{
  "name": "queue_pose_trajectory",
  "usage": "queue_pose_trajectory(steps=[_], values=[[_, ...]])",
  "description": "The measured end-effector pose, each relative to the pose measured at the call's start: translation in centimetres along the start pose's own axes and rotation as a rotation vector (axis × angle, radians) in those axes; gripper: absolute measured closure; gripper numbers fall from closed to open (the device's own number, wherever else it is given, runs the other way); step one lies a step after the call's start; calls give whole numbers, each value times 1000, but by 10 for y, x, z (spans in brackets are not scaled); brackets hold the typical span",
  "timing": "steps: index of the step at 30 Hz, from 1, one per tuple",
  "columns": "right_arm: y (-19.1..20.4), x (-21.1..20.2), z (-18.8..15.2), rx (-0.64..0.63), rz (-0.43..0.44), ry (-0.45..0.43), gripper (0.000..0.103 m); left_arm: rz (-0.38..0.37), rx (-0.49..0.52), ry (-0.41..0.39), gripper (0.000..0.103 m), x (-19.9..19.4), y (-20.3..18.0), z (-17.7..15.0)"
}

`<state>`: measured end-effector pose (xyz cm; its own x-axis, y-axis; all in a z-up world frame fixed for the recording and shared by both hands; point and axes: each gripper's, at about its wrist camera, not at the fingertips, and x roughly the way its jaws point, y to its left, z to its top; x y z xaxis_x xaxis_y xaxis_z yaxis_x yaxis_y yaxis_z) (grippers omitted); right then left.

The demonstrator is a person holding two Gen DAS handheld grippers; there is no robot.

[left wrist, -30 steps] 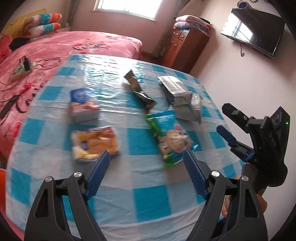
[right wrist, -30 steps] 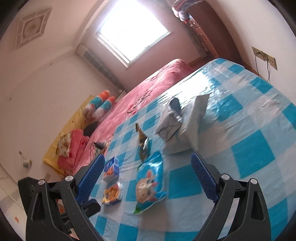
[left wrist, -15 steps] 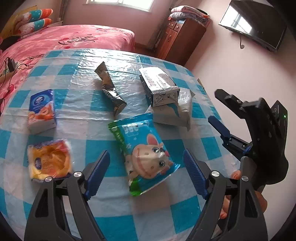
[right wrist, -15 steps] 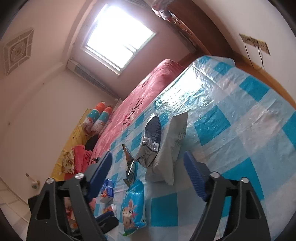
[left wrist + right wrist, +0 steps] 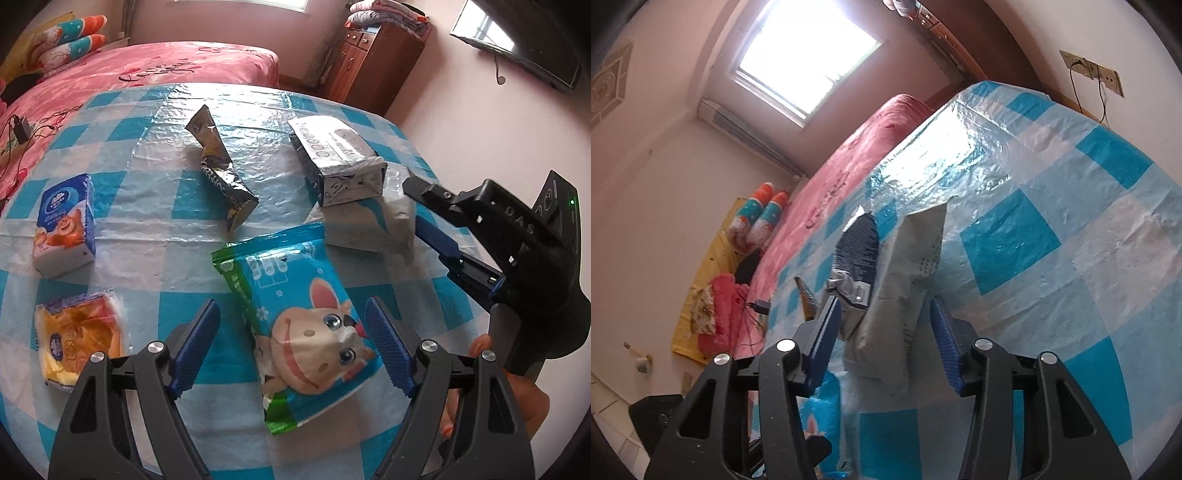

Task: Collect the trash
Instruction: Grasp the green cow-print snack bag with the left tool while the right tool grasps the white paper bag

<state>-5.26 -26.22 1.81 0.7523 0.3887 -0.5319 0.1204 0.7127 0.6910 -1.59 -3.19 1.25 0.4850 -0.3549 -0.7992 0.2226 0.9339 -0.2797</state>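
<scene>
Partly, the grey-white pouch (image 5: 908, 295) is hidden: in the right wrist view its lower end is cut off behind the blue pads, and in the left wrist view its top is covered by the silver foil pack (image 5: 340, 166) lying across it at the upper right of the frame. Whether the right gripper's pads already touch the pouch cannot be told; slim gaps seem to be left on both sides. The right gripper (image 5: 882, 343) is seen with its jaws just narrowed around that pouch, which stands between them at the lower centre of the frame, its long axis running away from the camera toward the upper right.

The left gripper (image 5: 291, 350) is held wide open over the blue cartoon snack bag (image 5: 295, 325), nothing being clamped. That bag lies flat at the lower centre of the left wrist view on the blue-checked tablecloth (image 5: 129, 229), its long axis slanted from upper left to lower right, its green-edged end toward the camera. A dark crumpled wrapper (image 5: 221, 173) is laid diagonally above it. At the left edge a tissue packet (image 5: 64, 225) and an orange packet (image 5: 81, 336) are seen, the latter partly masked by the gripper arm. A hand (image 5: 517, 398) is partly cut off at the lower right.
</scene>
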Motion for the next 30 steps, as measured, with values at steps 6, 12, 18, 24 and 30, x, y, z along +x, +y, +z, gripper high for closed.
queue_pose_trajectory(steps=[6,12,18,24,30], values=[[14,14,-4,-60,-58,35,56,29,25,-10,36,7,-1,3],[27,25,-9,-133,-129,54,56,16,7,-23,48,6,7,4],[40,29,-19,-241,-185,63,64,-9,-7,-31,56,3,13,3],[49,25,-23,-317,-180,25,72,-19,-24,-41,60,-3,23,1],[58,18,-29,-367,-136,-5,74,-42,-47,-48,62,-13,39,-4]])
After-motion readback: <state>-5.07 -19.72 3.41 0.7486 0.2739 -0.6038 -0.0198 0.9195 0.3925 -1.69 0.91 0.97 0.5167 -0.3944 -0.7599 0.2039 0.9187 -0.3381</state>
